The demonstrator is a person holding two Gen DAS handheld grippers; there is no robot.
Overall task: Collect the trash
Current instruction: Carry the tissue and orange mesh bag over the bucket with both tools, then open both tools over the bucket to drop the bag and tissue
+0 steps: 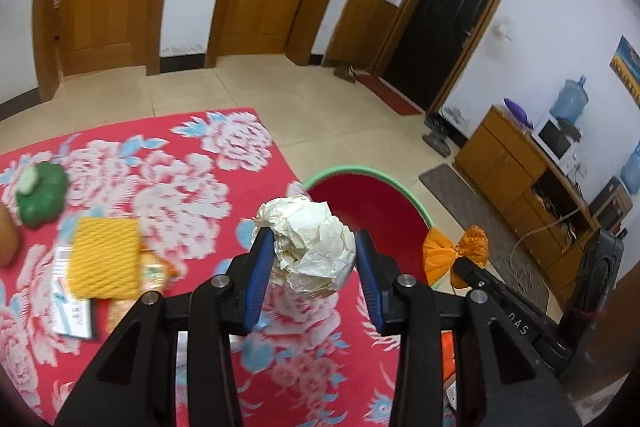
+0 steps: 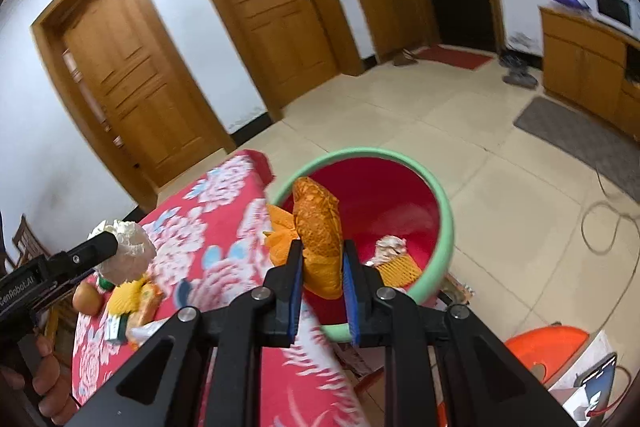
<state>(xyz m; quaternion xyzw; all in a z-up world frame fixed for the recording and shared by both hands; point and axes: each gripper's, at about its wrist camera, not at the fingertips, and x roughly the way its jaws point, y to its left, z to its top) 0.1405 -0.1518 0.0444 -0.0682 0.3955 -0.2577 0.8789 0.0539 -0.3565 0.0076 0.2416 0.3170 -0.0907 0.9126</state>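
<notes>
Holding both loads: left gripper jaws clamp crumpled white paper ball over the surface; right gripper pinches orange mesh bag, probably above the green-rimmed red bin. Centre each, then release.

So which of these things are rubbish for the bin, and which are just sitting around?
For the job:
- crumpled white paper ball in the left tool
- orange plastic wrapper in the right tool
- red bin with green rim
- yellow foam net

Just lying about:
- green squash-shaped object
- blue water jug
- grey floor mat
</notes>
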